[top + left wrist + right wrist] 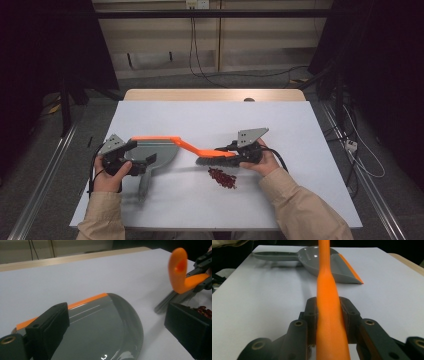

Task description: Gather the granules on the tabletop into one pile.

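Sweeping step in hand: the right gripper (pixel 235 150) is clenched on the orange brush (pixel 192 146); in the right gripper view both pads press the orange handle (pixel 329 315) from either side, the handle running straight out ahead towards the grey dustpan (pixel 324 261). In the high view the dark bristles (pixel 214 160) sit on the white table (pixel 280 125), just above and left of a small heap of dark red bits (pixel 223 178), close to it but not clearly touching. The dustpan (pixel 155 152) lies flat on the table to the left, its orange-edged lip facing away from the person and its stem pointing back towards the table's near edge. The left gripper (pixel 134 160) rests by the dustpan's near part with its jaws standing apart; the left gripper view looks over the pan's bowl (pixel 105 327) between the two spread jaws, nothing pressed between them, so it is released. Judgement: the heap is not yet gathered and the pan is well apart from it, with its lip not turned to the heap. Next move likely calls for the left gripper to close on the stem, turn the lip towards the heap and hold it flat, while the brush comes round the far side of the bits and draws them in with short, low strokes to avoid scatter.
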